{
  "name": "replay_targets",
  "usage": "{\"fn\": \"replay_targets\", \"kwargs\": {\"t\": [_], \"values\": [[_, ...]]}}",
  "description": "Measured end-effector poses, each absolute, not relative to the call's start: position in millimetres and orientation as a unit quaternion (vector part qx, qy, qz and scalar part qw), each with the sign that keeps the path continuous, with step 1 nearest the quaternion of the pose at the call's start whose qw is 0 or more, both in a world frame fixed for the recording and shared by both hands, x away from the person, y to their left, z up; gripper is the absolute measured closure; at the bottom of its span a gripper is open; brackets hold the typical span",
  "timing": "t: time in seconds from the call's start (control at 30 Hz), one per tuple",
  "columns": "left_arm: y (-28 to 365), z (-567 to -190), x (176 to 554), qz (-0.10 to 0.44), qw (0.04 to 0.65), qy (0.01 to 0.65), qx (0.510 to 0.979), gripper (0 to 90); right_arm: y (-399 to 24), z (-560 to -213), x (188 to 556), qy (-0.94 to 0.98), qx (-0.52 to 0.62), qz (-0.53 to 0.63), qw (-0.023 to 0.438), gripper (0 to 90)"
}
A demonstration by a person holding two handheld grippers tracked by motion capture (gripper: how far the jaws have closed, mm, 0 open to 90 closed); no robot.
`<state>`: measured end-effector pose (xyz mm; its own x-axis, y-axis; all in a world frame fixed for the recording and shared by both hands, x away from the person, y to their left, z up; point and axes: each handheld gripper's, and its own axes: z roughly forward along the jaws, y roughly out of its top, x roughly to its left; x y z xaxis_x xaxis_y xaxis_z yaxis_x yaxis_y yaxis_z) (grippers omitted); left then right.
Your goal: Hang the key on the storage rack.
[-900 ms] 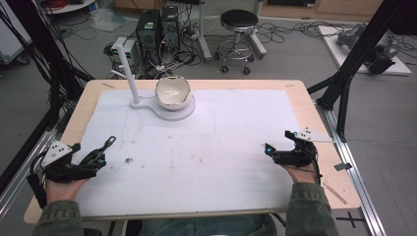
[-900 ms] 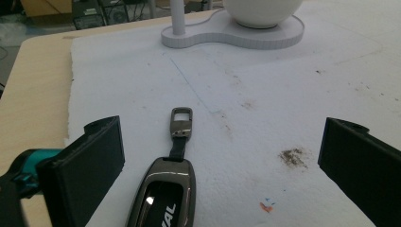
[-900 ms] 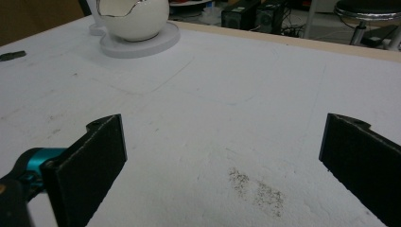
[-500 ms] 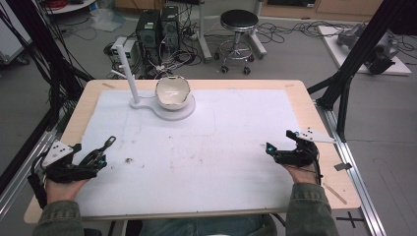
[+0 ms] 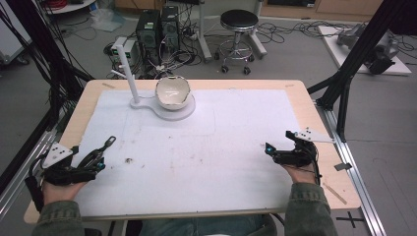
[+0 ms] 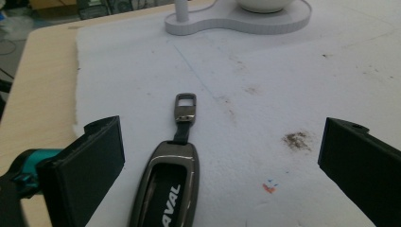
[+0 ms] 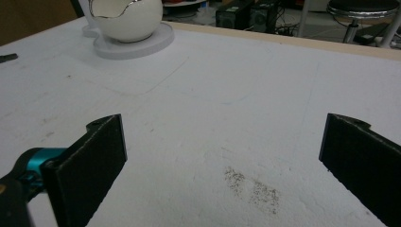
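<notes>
A dark metal key fob (image 6: 171, 187) with a strap and clip (image 6: 185, 106) lies flat on the white mat. It rests between the wide-apart jaws of my left gripper (image 6: 221, 150), nearer the left-hand jaw, and neither pad touches it. From above, the fob (image 5: 102, 149) points away from the left gripper (image 5: 92, 161) at the mat's near left. My right gripper (image 5: 279, 142) rests at the near right, open, with bare mat between its jaws (image 7: 222, 142).
A white egg-shaped bowl (image 5: 173, 92) with a jagged rim sits on a white stand base (image 5: 183, 113) with an upright post (image 5: 129, 79) at the back left. The white mat (image 5: 226, 123) covers the wooden table (image 5: 310, 105). Small dirt marks (image 7: 253, 187) speckle it.
</notes>
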<state>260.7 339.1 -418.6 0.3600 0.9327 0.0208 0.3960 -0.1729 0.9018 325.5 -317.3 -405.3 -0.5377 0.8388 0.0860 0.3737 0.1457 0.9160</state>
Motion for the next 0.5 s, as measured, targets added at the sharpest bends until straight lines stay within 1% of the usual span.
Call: {"fn": "replay_targets", "kwargs": {"t": [0.07, 0.23, 0.33, 0.5], "values": [[343.2, -416.7, 258.9, 0.31, 0.439, 0.483, 0.691, 1.7, -317.0, -405.5, 326.1, 0.72, 0.422, 0.5, 0.232, 0.4], [348.2, -415.7, 259.3, 0.305, 0.434, 0.492, 0.69, 1.7, -318.0, -405.4, 326.8, 0.717, 0.425, 0.501, 0.232, 0.4], [352.2, -414.2, 261.1, 0.296, 0.446, 0.499, 0.682, 1.7, -319.7, -405.7, 327.3, 0.716, 0.426, 0.501, 0.232, 0.4], [355.8, -413.5, 267.9, 0.288, 0.432, 0.506, 0.689, 1.7, -319.7, -406.0, 327.5, 0.716, 0.426, 0.502, 0.232, 0.4]]}}
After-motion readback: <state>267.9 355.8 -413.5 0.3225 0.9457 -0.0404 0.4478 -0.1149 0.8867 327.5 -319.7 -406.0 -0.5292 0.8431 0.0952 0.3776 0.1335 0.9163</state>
